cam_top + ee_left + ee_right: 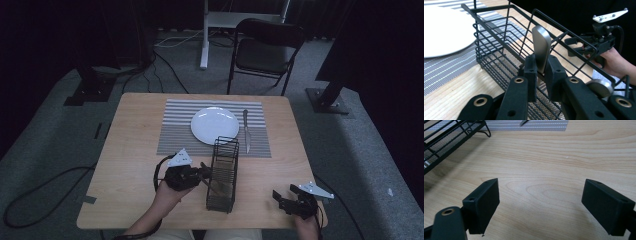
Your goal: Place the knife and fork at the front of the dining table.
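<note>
Beside the wire basket (499, 42), the left hand-held gripper (541, 72) pinches an upright metal handle (541, 47); the right hand-held gripper (541, 202) hovers spread over the surface (554, 157).

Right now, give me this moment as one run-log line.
left gripper: shut on utensil handle | wire basket: beside it | right gripper: open, over table

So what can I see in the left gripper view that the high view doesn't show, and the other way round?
Left gripper view alone: close up, the left gripper has its jaws shut on a flat metal handle at the basket's rim.

High view alone: the knife beside the plate, the whole striped mat, the chair beyond the table.

Both: basket, plate, mat, and the right gripper with its jaws open.
</note>
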Demonstrator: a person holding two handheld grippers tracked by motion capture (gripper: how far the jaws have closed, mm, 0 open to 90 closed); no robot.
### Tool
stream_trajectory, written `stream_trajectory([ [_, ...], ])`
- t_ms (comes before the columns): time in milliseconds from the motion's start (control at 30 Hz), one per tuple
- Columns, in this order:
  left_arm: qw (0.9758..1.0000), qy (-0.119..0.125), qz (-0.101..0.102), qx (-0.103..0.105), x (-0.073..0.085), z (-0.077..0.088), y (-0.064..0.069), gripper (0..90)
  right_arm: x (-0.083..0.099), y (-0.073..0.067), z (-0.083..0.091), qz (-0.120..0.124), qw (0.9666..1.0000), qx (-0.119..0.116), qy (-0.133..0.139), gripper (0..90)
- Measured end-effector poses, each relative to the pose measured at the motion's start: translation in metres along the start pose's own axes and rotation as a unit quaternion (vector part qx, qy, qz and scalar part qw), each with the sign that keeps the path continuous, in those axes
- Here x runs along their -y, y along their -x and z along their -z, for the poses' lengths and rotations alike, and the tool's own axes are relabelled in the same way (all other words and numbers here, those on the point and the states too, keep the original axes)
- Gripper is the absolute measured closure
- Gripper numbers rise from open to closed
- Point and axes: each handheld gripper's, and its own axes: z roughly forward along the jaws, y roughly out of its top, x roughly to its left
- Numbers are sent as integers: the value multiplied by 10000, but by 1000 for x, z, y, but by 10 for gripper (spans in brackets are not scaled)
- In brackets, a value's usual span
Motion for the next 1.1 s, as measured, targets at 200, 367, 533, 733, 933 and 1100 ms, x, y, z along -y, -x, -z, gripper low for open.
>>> stream_trajectory([
  [200, 9999, 47, -152, 36, -4, 5, 7, 861, 0, 0, 0, -11, 10000, -20, -4, 141],
  [367, 9996, 19, -272, 104, -6, 6, 11, 863, 0, 1, -1, -53, 10000, -59, -8, 141],
  [533, 9995, 137, -225, 156, -6, 8, 10, 862, 0, 1, -1, -61, 9999, -82, -33, 141],
  [733, 9990, 284, -281, 219, -12, 14, 11, 864, 0, 2, -1, -107, 9999, -96, -29, 141],
  [933, 9985, 389, -336, 208, -19, 17, 12, 864, 0, 2, -1, -98, 9999, -96, -35, 141],
  [1100, 9979, 523, -331, 214, -25, 24, 11, 864, 0, 3, -1, -118, 9999, -113, -33, 141],
])
